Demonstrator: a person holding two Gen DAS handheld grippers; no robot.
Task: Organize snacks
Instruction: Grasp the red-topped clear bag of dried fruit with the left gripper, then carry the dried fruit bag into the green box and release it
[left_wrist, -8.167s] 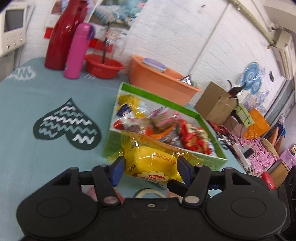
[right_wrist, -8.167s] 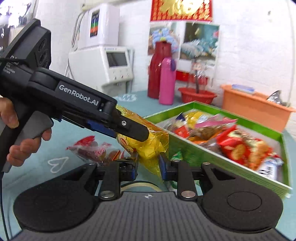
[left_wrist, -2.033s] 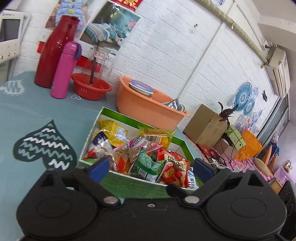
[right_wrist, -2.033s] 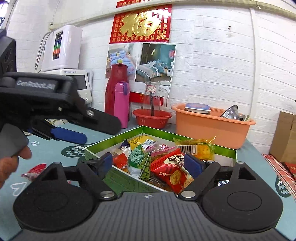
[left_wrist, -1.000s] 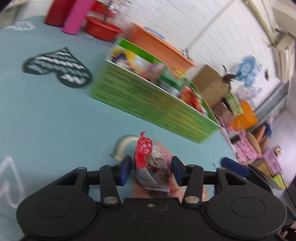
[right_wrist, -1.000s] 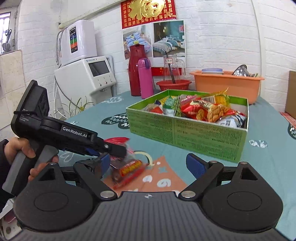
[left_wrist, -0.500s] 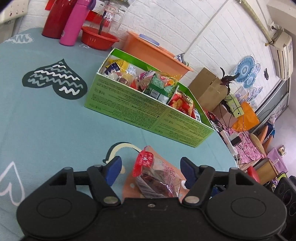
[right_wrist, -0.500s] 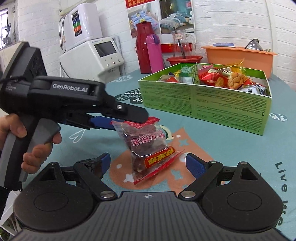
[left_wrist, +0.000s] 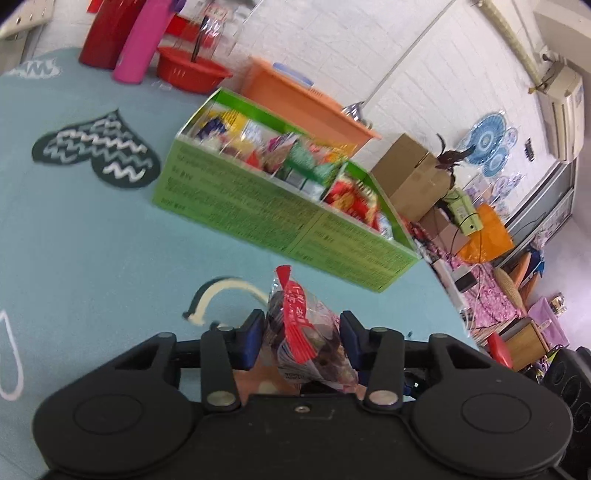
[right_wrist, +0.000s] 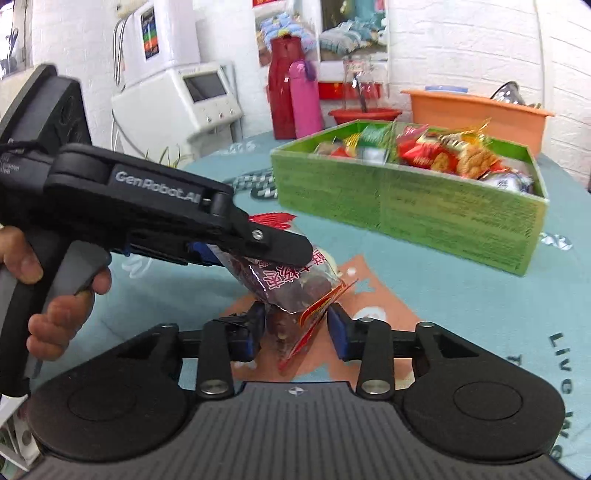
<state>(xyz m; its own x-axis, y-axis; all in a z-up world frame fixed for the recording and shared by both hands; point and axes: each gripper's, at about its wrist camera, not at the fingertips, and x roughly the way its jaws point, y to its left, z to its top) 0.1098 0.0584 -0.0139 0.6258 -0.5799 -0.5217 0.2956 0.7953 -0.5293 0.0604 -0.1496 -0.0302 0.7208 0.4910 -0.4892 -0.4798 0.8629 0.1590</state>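
Above a teal tablecloth (left_wrist: 92, 236), near a green box (left_wrist: 280, 221) full of snacks, the left gripper (left_wrist: 302, 338) and right gripper (right_wrist: 296, 330) were both closing on one clear snack packet (right_wrist: 295, 284), its sides between their pads.

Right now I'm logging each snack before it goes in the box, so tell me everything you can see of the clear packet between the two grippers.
The snack packet is a clear, crinkly plastic pouch with dark reddish-brown pieces inside, a red sealed top and a red label band. It sits tilted above the teal tablecloth, outside the green box. The left gripper brackets its upper part, the right gripper its lower end; both sets of jaws are closing, pads touching the plastic.
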